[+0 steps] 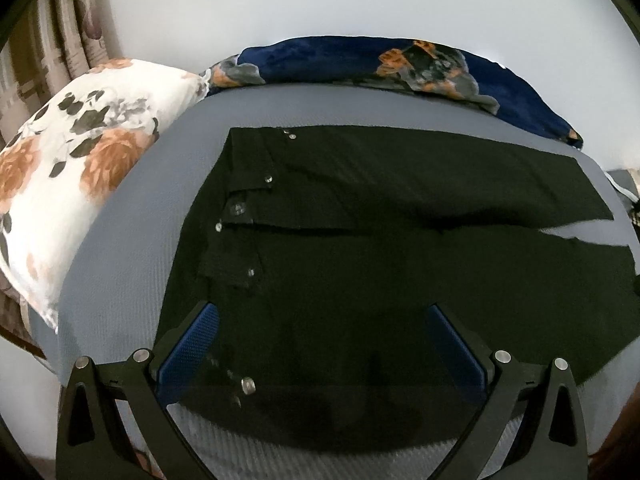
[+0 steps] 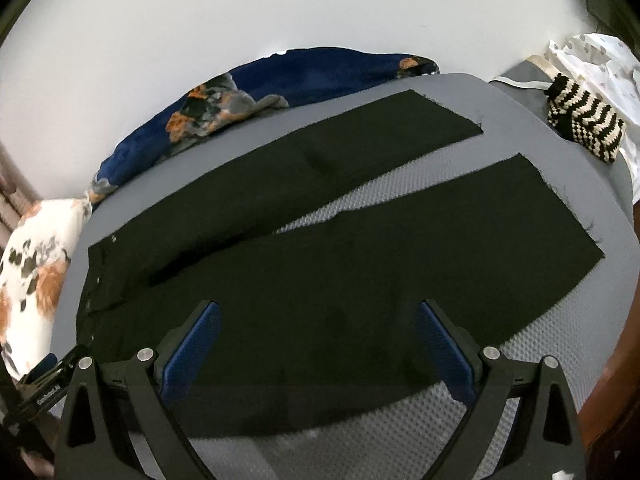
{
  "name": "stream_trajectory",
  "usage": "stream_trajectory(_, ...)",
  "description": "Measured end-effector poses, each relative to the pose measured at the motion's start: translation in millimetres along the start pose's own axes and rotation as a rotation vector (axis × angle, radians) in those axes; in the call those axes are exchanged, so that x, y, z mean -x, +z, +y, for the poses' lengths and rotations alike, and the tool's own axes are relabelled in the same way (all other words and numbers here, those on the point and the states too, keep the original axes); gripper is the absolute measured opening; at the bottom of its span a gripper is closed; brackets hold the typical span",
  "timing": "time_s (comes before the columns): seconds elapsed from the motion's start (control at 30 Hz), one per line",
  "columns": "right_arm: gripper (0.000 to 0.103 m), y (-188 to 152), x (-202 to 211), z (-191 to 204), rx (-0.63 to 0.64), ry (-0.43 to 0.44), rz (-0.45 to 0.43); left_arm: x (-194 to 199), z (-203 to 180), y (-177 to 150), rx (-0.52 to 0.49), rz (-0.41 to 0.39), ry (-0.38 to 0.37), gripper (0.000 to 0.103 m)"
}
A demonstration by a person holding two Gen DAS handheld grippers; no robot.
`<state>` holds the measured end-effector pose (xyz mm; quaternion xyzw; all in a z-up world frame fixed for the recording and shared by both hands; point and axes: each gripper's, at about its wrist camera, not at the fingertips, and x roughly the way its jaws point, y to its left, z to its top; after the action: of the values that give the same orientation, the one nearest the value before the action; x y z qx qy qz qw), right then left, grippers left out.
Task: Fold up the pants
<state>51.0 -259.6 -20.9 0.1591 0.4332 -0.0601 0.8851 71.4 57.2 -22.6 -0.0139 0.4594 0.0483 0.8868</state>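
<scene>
Black pants point(image 1: 380, 216) lie spread flat on a grey bed point(image 1: 128, 248), waistband with metal buttons to the left, both legs running right. My left gripper point(image 1: 322, 316) hovers open over the near hip and waistband, blue pads point(image 1: 192, 344) wide apart, nothing between them. In the right wrist view the two legs of the pants point(image 2: 320, 264) splay apart toward the far right. My right gripper point(image 2: 318, 316) stands open above the near leg, around its thigh part, holding nothing.
A floral white pillow point(image 1: 72, 168) lies at the bed's left end. A navy floral blanket point(image 1: 360, 60) lines the far edge by the white wall. A striped crochet item point(image 2: 584, 120) and white cloth point(image 2: 600, 64) sit at the far right.
</scene>
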Motion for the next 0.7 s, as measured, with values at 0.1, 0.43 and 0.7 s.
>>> stream_trajectory(0.1, 0.098, 14, -9, 3, -0.003, -0.001, 0.006, -12, 10, 16, 0.016, 0.008, -0.01, 0.102)
stream_trajectory(0.43, 0.1, 58, -61, 18, -0.08, 0.245, 0.141, -59, 62, 73, 0.083, 0.026, -0.111, 0.087)
stream_trajectory(0.7, 0.099, 100, -95, 59, -0.009, 0.253, 0.112, -115, 132, 119, 0.194, 0.041, -0.267, 0.077)
